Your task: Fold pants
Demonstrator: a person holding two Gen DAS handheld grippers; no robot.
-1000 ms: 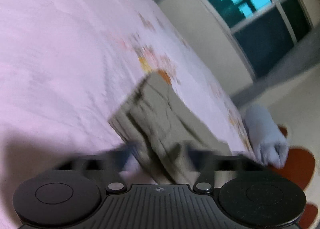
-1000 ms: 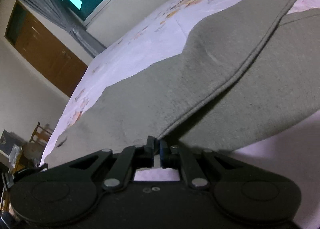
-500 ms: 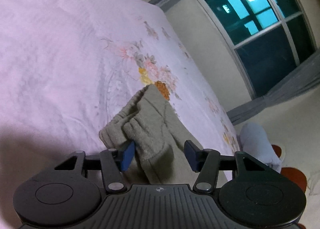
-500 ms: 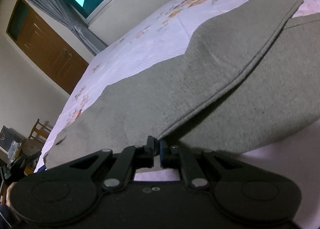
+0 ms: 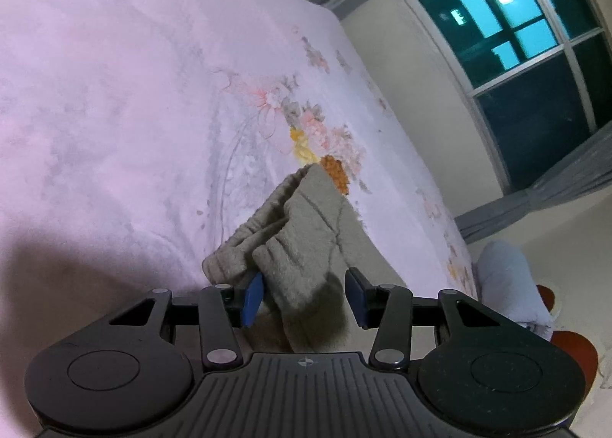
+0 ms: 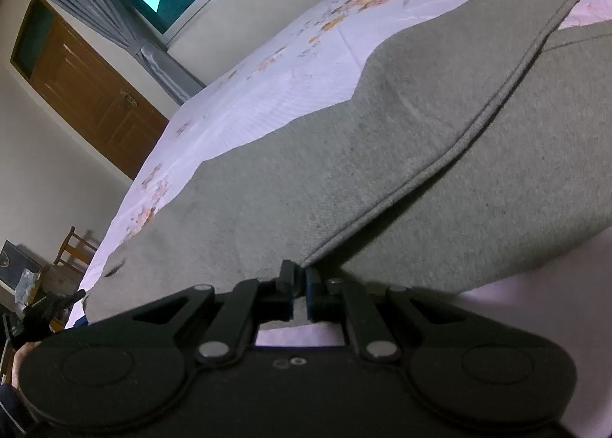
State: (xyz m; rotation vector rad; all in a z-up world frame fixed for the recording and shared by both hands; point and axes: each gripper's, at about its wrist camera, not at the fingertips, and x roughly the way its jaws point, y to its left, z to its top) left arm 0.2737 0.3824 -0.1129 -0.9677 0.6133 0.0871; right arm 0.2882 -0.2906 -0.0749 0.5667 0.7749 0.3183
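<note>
Grey-green pants [image 6: 382, 155] lie on a pink floral bedsheet [image 6: 275, 93]. In the right wrist view one leg lies folded over the other, its hem edge running diagonally. My right gripper [image 6: 300, 294] is shut on the near corner of that upper leg. In the left wrist view the gathered waistband end of the pants [image 5: 290, 243] lies bunched on the bedsheet [image 5: 114, 113]. My left gripper [image 5: 304, 302] is open, its blue pads on either side of the waistband cloth, not closed on it.
A window [image 5: 535, 55] with grey curtains lies beyond the bed. A rolled pale blue cloth [image 5: 508, 281] sits off the bed's far edge above red floor shapes. A wooden door [image 6: 88, 93] and a chair [image 6: 72, 250] stand at left in the right wrist view.
My left gripper has steadied after a blurred move and sits with its open pads around the waistband. My right gripper stays shut on the leg corner, shifted slightly.
</note>
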